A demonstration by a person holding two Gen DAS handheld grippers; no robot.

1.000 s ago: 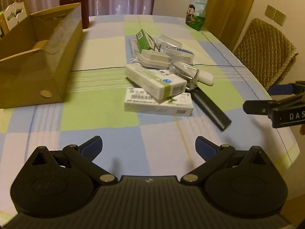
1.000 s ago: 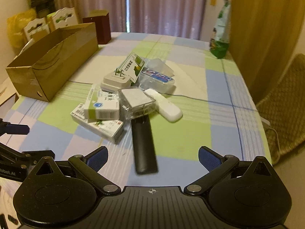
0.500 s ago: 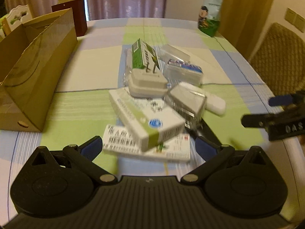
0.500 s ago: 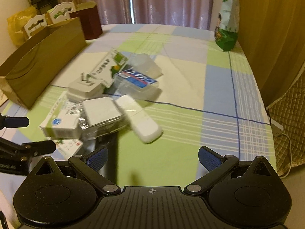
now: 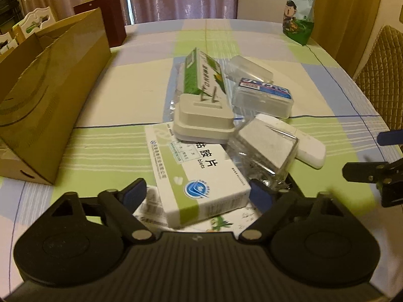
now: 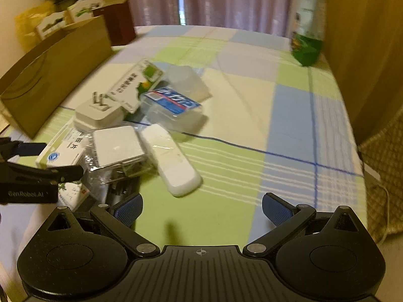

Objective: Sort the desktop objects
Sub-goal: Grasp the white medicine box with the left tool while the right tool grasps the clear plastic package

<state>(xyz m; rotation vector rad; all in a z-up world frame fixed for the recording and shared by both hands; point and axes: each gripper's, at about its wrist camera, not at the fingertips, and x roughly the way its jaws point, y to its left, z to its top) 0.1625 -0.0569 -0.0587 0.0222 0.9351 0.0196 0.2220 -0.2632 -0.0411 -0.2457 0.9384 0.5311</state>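
A pile of small items lies on the checked tablecloth. My left gripper (image 5: 197, 196) is open, its blue pads either side of the near end of a white-and-green medicine box (image 5: 201, 176). That box rests on a flatter box (image 5: 221, 222). Behind them are a white plug adapter (image 5: 204, 120), a green box (image 5: 201, 75), a clear case with a blue label (image 5: 263, 95), a plastic-wrapped white block (image 5: 264, 151) and a white oblong device (image 6: 173, 161). My right gripper (image 6: 202, 210) is open over bare cloth, just short of that device. A black remote (image 6: 121, 188) is mostly hidden.
A long open cardboard box (image 5: 50, 95) stands along the left of the table. A green snack bag (image 6: 306, 37) stands at the far right corner. A woven chair (image 6: 382, 163) sits beyond the right edge. The right gripper (image 5: 367, 154) shows at the left wrist view's right edge.
Both grippers have moved forward to the pile. The left one now has the medicine box between its pads; the right one has come close to the white oblong device. Both stay open.
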